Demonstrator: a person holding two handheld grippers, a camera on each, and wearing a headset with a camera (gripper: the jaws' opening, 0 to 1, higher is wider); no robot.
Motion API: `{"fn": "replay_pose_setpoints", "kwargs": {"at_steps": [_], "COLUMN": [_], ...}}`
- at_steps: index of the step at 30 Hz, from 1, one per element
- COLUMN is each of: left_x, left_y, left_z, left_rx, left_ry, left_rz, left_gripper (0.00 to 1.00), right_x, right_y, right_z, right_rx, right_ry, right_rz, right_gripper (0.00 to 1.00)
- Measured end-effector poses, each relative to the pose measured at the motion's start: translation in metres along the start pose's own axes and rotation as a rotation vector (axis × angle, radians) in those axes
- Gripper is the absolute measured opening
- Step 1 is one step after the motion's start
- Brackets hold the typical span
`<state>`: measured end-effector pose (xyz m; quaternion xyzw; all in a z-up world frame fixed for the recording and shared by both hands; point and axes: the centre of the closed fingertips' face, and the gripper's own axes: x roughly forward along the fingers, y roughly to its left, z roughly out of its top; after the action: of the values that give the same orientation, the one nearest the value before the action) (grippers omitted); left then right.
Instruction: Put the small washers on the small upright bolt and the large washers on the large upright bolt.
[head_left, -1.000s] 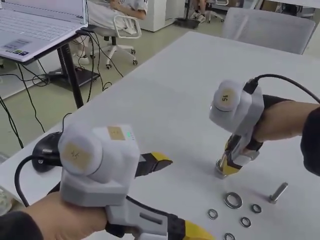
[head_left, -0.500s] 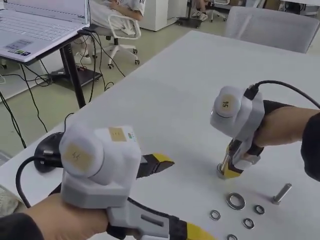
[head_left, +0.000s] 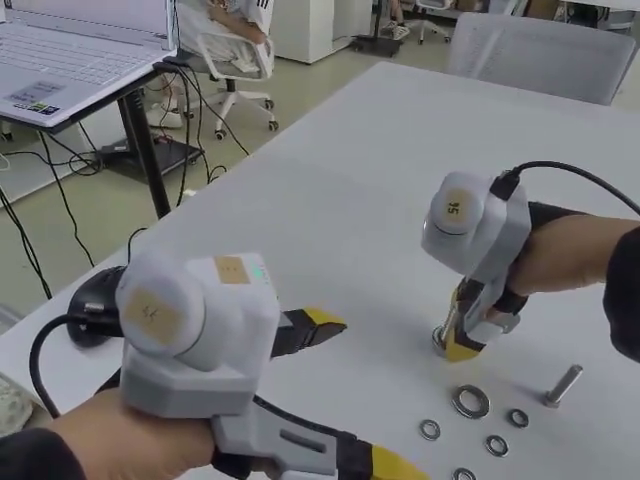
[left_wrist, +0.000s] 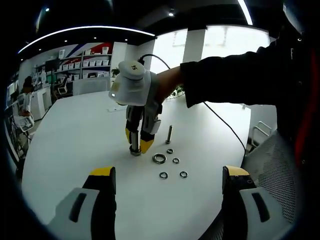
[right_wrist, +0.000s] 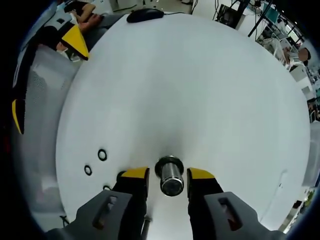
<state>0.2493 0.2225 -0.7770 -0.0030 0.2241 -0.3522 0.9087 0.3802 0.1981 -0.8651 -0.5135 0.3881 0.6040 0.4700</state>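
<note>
Head view: the right tongs (head_left: 452, 340) point down at the bench (head_left: 330, 200), with the big bolt (head_left: 441, 338) between them. They have hardly moved in the last second, and the bolt stays on the same spot, standing on its head. The big washer (head_left: 470, 402) and the small washers (head_left: 430, 430) lie flat just beside it, right where they lay before. The small bolt (head_left: 562, 385) stands a little past them. The left tongs (head_left: 362, 395) wait low on the near side, as they did before.

Left gripper view: the left tongs are wide apart and hold nothing. Across the bench the right tongs stand over the big bolt; the small bolt is upright near them, and the washers sit in a loose bunch between the bolts and this gripper.

Right gripper view: looking straight down, the big bolt stands between the two yellow tips. A thin gap shows on each side, so the tongs look a bit apart, not squeezing.

So not much has changed, and I think that is good; the big bolt seems set and steady. No washer is on either bolt yet, so the real sorting has still to start.
</note>
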Motion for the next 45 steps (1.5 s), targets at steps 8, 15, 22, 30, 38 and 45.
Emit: {"fn": "replay_pose_setpoints", "kwargs": {"at_steps": [8,15,22,30,38,45], "left_x": [0.001,0.0,0.001,0.0,0.0,-0.002], "left_y": [-0.001,-0.001,-0.002,-0.004,-0.006,-0.007], "left_z": [0.0,0.001,0.003,0.004,0.005,0.008], "left_rx": [0.004,0.008,0.014,0.018,0.026,0.032], "left_ry": [0.001,-0.004,-0.009,-0.015,-0.019,-0.028], "left_rz": [-0.002,-0.003,-0.008,-0.015,-0.024,-0.026], "left_gripper": [0.88,0.88,0.88,0.88,0.88,0.88], "right_x": [-0.009,-0.017,-0.031,-0.037,-0.034,-0.027], "right_y": [-0.003,-0.005,0.002,0.018,0.029,0.041], "right_z": [-0.006,-0.011,-0.016,-0.02,-0.022,-0.022], "right_rx": [0.024,0.043,0.056,0.063,0.072,0.071], "right_ry": [-0.016,-0.022,-0.031,-0.03,-0.036,-0.026], "right_rz": [-0.018,-0.036,-0.054,-0.062,-0.049,-0.037], "right_gripper": [0.36,0.36,0.37,0.37,0.37,0.36]}}
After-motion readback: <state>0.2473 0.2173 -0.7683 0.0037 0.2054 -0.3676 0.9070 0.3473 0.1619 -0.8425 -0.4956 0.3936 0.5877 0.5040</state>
